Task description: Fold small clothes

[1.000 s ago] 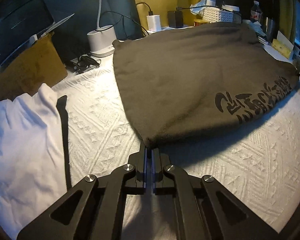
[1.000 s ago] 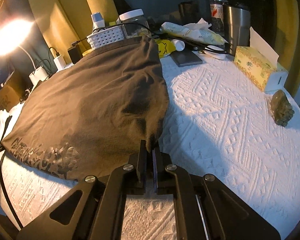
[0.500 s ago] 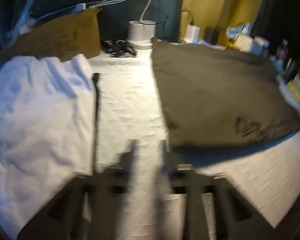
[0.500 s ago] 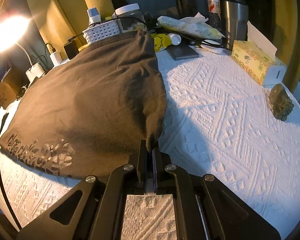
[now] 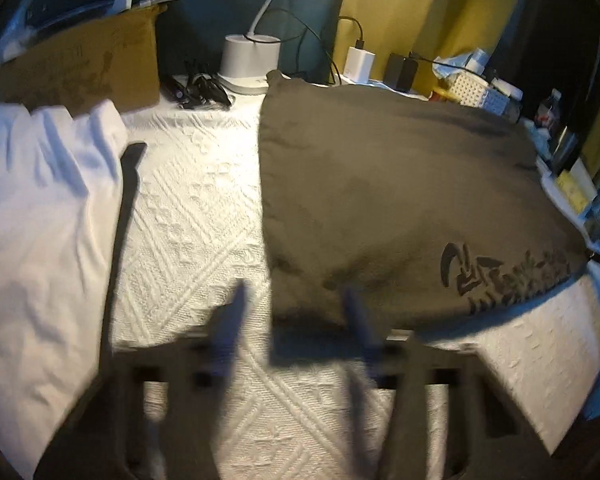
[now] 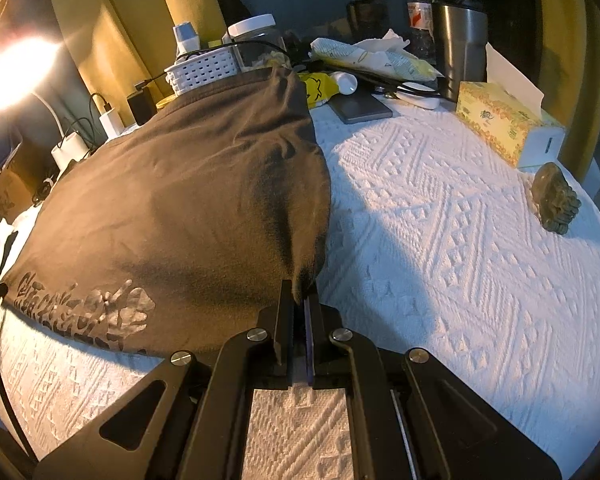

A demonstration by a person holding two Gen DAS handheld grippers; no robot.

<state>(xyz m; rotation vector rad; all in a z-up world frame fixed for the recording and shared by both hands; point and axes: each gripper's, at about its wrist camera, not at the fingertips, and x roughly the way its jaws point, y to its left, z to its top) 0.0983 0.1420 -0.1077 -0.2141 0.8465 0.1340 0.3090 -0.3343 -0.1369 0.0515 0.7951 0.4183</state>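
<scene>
A dark grey-brown T-shirt (image 5: 380, 200) with a black print lies spread on the white textured cloth (image 5: 188, 220). My left gripper (image 5: 294, 300) is blurred by motion. Its jaws are closing, and the shirt's near left corner lies between the fingers without being pressed. In the right wrist view the same T-shirt (image 6: 180, 200) runs away from me, and my right gripper (image 6: 299, 296) is shut on its near right corner, which is pulled up into a small peak. A white garment (image 5: 40, 220) lies crumpled at the left.
A black strap (image 5: 120, 240) lies beside the white garment. Behind stand a cardboard box (image 5: 80, 68), a lamp base (image 5: 250, 60) and chargers (image 5: 360, 64). Beyond the shirt are a white basket (image 6: 204, 70), a steel tumbler (image 6: 460, 48), a tissue box (image 6: 504, 124) and a small brown figure (image 6: 556, 200).
My left gripper let go of the shirt's left corner, opened, rolled and swung left, and now straddles that corner again. My right gripper kept still, shut on its corner.
</scene>
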